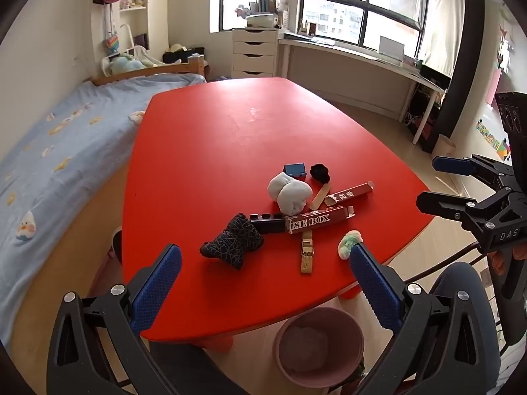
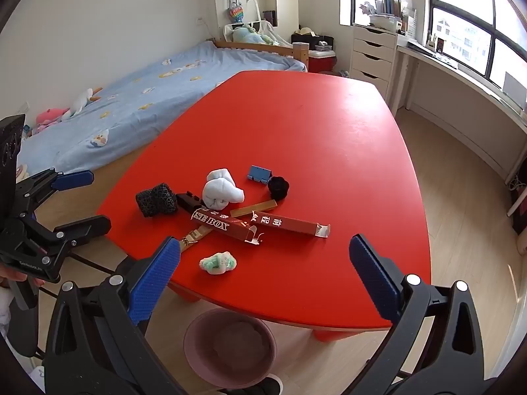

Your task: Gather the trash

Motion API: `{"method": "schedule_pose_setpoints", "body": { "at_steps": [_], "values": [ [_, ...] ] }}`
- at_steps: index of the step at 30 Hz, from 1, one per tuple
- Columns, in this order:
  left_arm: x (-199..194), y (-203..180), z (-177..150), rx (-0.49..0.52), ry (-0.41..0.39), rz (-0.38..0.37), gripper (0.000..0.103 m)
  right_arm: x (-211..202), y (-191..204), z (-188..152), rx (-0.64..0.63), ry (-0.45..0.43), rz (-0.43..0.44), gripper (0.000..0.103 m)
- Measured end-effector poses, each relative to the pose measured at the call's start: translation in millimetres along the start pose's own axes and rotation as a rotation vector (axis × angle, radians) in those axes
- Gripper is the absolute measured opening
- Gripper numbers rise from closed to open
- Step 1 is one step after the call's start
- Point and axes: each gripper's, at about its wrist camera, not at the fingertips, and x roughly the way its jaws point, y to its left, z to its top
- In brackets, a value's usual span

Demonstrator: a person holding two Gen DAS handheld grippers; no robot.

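A red table carries a pile: two long dark red cardboard boxes, a black tray, a green-white crumpled wad, flat tan strips, a white sock bundle, a dark patterned sock bundle, a blue box and a black ball. A pink bin stands on the floor by the near edge. My left gripper and right gripper hover open and empty before the pile.
A bed with a blue sheet lies left of the table. A white drawer unit and a long white desk stand under the windows. The right gripper shows at the right edge of the left wrist view.
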Motion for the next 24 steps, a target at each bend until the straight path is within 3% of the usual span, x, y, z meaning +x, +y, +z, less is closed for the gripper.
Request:
{"method": "schedule_pose_setpoints", "body": {
  "at_steps": [9, 24],
  "values": [
    [4.3, -2.5, -2.0, 0.028, -0.040, -0.005, 0.098, -2.2, -2.5, 0.2, 0.016, 0.006, 0.008, 0.100],
    [-2.4, 6.3, -4.5, 0.000, -0.040, -0.021, 0.098, -0.6, -4.7, -7.6, 0.031, 0.005, -0.021, 0.100]
  ]
}}
